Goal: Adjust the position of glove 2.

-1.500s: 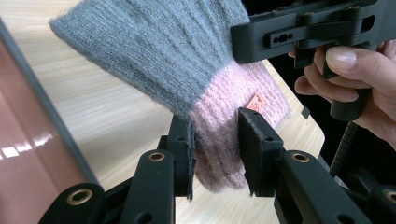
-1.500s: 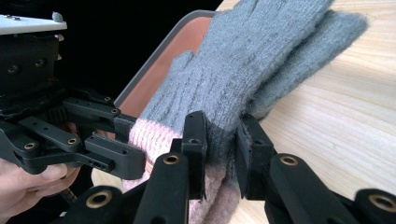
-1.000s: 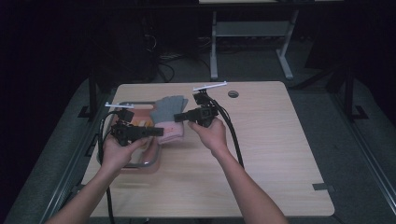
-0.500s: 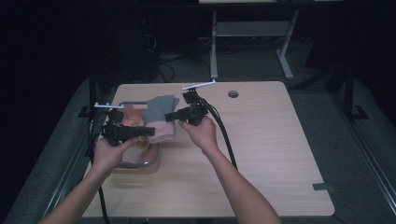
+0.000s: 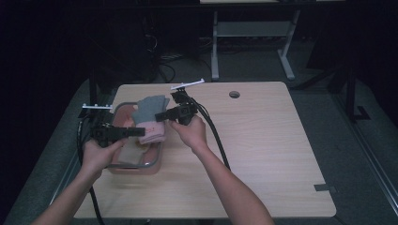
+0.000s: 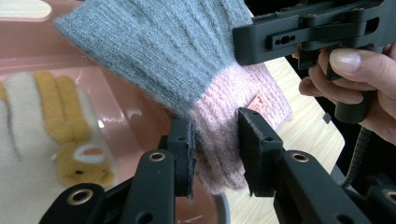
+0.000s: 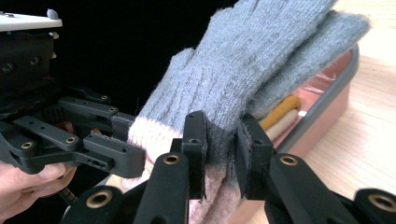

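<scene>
A pair of grey knitted gloves (image 5: 149, 112) with pink cuffs, one laid on the other, hangs above a pink bin (image 5: 141, 167) at the table's left. My left gripper (image 5: 139, 132) is shut on the pink cuff end (image 6: 219, 140). My right gripper (image 5: 160, 116) is shut on the gloves (image 7: 252, 60) where grey meets pink, its pads (image 7: 196, 135) pressing the knit. The two grippers face each other, close together. In the left gripper view the right gripper (image 6: 261, 44) shows at the upper right. In the right gripper view the left gripper (image 7: 122, 156) shows at the left.
A cream and orange glove (image 6: 42, 130) lies inside the bin, under the held pair. The bin's grey rim (image 7: 327, 88) sits beside bare wooden tabletop (image 5: 263, 140). A round hole (image 5: 234, 94) is near the table's far edge. Cables trail from both grippers.
Both hands have moved left together with the gloves between them, from the bin's right side to over the bin. Both grips look the same.
</scene>
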Demonstrator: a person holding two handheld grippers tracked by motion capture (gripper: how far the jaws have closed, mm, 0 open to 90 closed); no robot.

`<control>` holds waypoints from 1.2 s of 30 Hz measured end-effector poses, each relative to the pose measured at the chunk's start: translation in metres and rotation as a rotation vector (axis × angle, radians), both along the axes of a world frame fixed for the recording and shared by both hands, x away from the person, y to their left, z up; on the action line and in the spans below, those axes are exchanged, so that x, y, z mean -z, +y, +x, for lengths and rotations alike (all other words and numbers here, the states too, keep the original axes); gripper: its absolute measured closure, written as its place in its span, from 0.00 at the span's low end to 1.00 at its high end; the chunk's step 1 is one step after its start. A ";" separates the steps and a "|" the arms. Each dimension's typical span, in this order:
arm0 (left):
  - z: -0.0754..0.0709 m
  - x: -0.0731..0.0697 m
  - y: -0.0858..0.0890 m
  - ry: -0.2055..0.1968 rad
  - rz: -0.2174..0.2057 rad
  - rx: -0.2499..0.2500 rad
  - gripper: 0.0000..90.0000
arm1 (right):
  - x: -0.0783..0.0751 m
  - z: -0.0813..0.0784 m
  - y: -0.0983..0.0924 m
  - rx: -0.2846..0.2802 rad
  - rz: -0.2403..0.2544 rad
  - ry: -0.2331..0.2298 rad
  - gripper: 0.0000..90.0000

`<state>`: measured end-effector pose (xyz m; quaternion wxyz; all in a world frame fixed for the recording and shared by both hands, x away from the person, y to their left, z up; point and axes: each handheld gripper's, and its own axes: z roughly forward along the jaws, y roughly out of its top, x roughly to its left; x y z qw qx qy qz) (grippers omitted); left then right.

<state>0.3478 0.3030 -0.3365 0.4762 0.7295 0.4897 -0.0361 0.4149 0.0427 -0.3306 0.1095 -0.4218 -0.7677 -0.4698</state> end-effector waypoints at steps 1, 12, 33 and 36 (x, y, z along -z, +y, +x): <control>0.000 0.000 0.001 0.003 -0.003 -0.004 0.75 | 0.001 0.001 0.002 -0.002 0.005 0.003 0.84; -0.002 0.003 0.013 0.009 0.003 -0.017 0.75 | 0.006 0.002 0.014 -0.002 0.012 0.010 0.84; -0.003 0.011 0.041 0.026 -0.003 -0.041 0.75 | 0.011 0.005 0.043 -0.032 -0.003 0.009 0.84; -0.003 0.015 0.045 0.035 -0.005 -0.051 0.75 | 0.015 0.006 0.049 -0.036 -0.005 0.017 0.84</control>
